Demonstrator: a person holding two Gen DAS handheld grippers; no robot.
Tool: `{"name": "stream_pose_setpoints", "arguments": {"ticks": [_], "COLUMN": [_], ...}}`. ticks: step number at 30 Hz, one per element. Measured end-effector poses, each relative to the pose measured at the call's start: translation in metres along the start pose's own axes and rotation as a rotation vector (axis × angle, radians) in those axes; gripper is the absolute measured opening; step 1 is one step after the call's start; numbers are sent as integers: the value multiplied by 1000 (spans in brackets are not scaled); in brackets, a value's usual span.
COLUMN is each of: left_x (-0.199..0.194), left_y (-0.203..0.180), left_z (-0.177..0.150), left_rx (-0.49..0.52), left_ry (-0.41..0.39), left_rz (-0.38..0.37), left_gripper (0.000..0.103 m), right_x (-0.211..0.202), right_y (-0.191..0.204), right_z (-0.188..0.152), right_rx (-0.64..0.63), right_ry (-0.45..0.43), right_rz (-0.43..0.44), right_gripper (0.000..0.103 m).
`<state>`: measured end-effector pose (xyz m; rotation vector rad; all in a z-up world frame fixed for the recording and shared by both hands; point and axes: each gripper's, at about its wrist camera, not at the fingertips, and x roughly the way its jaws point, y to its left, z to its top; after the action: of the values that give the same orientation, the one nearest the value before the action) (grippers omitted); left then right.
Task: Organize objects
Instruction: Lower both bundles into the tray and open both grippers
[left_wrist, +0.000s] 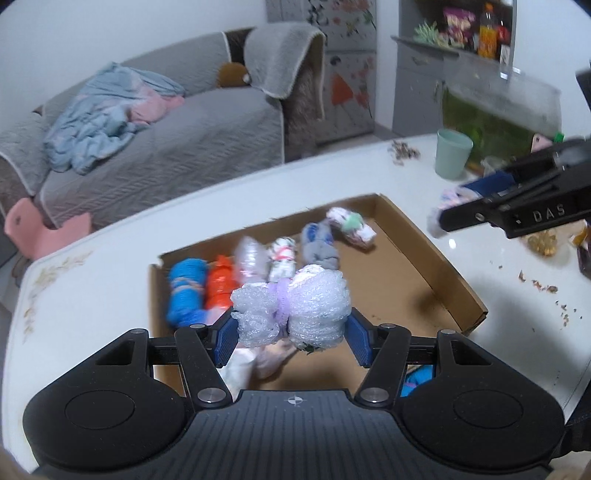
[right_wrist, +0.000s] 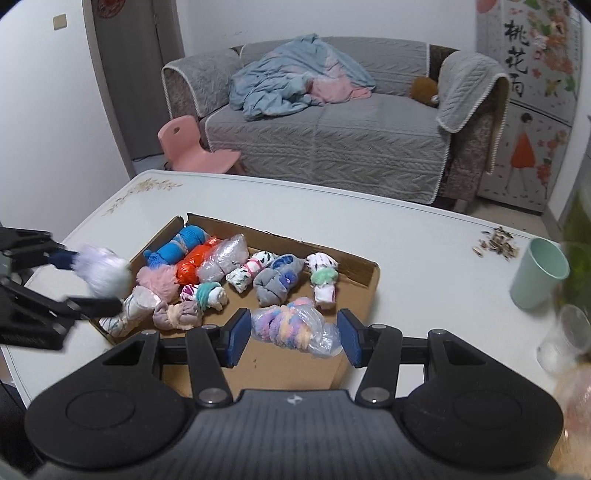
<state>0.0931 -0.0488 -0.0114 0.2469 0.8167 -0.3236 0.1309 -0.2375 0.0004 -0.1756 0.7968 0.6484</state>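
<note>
While the white table (right_wrist: 406, 236) carries a shallow cardboard box (right_wrist: 365, 275), we hold a bundle in each pair of tongs above it. Our left tongs (left_wrist: 291, 328) are clamped on a whitish bubble-wrap bundle (left_wrist: 295, 310) tied at its waist with a lilac band, both blue pads pressed into its sides. It hangs over the near part of the box. From the right wrist view the same tongs come in at the left edge, blurred, with the pale bundle between the fingers.

Our right tongs (right_wrist: 293, 336) grip a clear plastic bag of pastel fluffy stuff (right_wrist: 291, 326), pink, purple and yellow; the left pad touches the bag, and the crumpled plastic reaches the right pad. This bag sits over the near edge of the box.

Inside the box lie rolled bundles in a row: a blue roll (right_wrist: 177, 245), an orange one (right_wrist: 194, 267) just beside it, a clear plastic one (right_wrist: 225, 258), a white patterned roll (right_wrist: 249, 273), a grey and blue one (right_wrist: 277, 280), and a white roll with a green band (right_wrist: 323, 278). Nearer the left corner we see a pink fluffy piece (right_wrist: 159, 280) and a roll with a teal band (right_wrist: 205, 293).

A mint green cup (right_wrist: 539, 273) stands on the table well to the right of the box, with scattered seed husks (right_wrist: 496, 245) near it. A grey sofa (right_wrist: 332, 140) with a blue blanket (right_wrist: 291, 77) stands beyond the table.
</note>
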Motion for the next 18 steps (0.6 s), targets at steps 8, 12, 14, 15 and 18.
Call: {"name": "stream_pose_setpoints", "arguments": {"ticks": [8,12,14,15,18], "left_x": [44,61,68,71,79], "left_y": [-17,-19,-20,-21,-23], "left_z": [6,4,2,1,-1], "left_rx": [28,33,33,34,45], "left_ry": [62,84,93,97,106], "left_rz": [-27,-35,-40,-41,-38], "left_gripper": [66,66,66,66,66], "right_x": [30,38,42,43,48], "right_y": [-7,-9,-11,-11,-11], "right_z": [6,7,8,8,7], "right_rx": [-19,-35,-41,-48,-72], "right_ry": [66,88,95,97,108], "right_rz": [21,31,39,45,65], "right_gripper": [48,48,48,48,47]}}
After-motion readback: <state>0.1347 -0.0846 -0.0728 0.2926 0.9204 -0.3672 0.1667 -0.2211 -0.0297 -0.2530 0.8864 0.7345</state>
